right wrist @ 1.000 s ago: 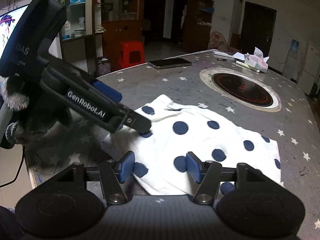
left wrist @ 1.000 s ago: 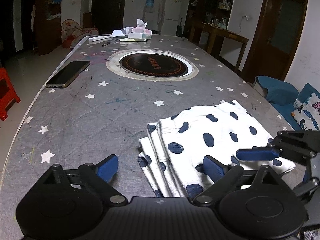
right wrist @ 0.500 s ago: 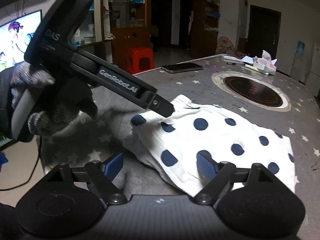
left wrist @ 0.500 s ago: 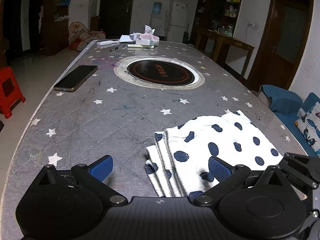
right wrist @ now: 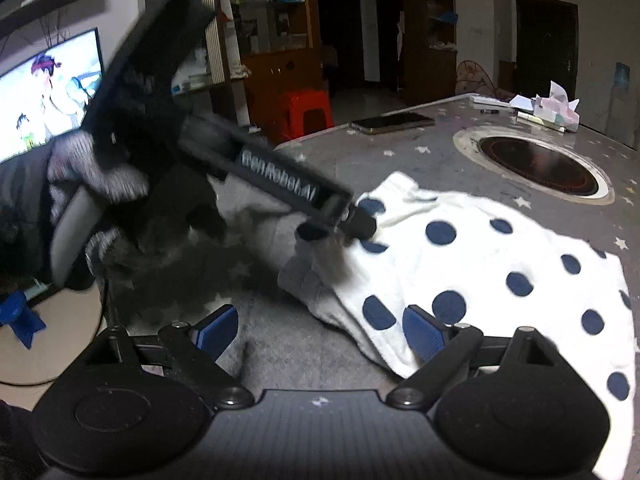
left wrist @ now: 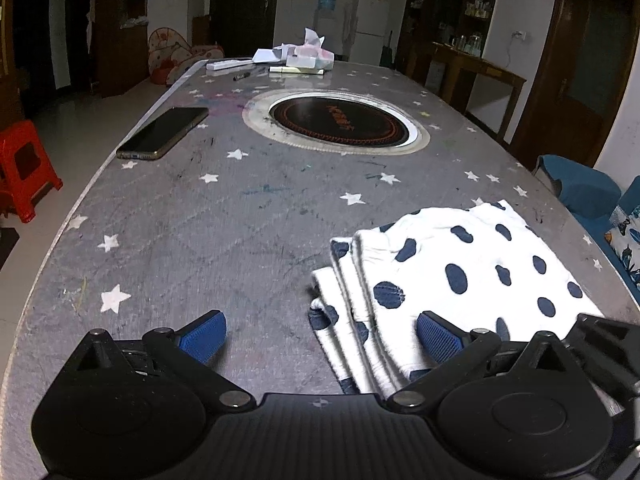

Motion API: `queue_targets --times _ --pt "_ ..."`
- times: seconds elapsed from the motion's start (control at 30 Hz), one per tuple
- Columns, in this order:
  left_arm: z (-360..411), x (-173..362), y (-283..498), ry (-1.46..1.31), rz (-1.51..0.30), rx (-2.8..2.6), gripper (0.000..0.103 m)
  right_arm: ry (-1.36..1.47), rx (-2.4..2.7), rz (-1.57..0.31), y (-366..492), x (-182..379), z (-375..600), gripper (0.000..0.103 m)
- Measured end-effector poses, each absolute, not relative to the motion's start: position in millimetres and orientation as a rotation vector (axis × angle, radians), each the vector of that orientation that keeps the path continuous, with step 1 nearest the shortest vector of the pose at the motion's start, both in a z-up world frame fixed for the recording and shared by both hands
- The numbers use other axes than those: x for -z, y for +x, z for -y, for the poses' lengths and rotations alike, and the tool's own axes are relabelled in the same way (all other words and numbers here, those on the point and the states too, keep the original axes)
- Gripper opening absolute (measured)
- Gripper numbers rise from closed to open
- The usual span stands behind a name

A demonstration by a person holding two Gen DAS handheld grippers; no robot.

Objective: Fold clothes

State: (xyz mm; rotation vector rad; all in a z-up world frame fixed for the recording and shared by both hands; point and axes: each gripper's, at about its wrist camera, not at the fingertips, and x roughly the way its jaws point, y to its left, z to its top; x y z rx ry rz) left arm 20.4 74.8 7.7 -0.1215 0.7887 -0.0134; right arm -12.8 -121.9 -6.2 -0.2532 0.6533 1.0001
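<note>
White cotton with navy dots, the folded garment (left wrist: 460, 276) lies at the lower right of the left wrist view, its stacked fold edges facing the middle of the frame, near the right rim of the grey starred surface (left wrist: 224, 232). Bare cloth runs up from it to the round inset burner (left wrist: 338, 124) and left to the phone (left wrist: 164, 132), which lies by the left rim. The left tool (left wrist: 320, 336) stands wide open, gripping nothing; its right pad is over the garment's near edge. Only the right wrist view shows the gloved hand (right wrist: 92, 216) carrying that tool, blurred, plus a lit screen (right wrist: 44, 100) at upper left. There the right tool (right wrist: 318, 330) is opening, empty, its right pad above the garment's near corner.
</note>
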Motion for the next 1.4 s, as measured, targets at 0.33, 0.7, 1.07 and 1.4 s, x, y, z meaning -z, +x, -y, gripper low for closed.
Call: queue_targets --times 0.33,0.7,1.07,1.4 --pt "-82.6 -3.6 22.5 -0.170 -0.804 0.006 0.103 -0.228 -0.913 -0.576 21.1 -25.0 145.5 0.094" --pt "-83.7 1.1 25.1 -0.173 -0.819 0.015 0.103 -0.200 -0.783 -0.626 61.9 -19.5 166.4 0.093" --pt "-82.8 2.3 24.5 -0.172 -0.824 0.012 0.103 -0.118 -0.693 -0.702 116.2 -0.9 139.8 0.089" --pt "-82.3 2.5 23.8 -0.175 -0.828 0.015 0.103 -0.126 -0.662 -0.724 118.5 10.5 136.2 0.086"
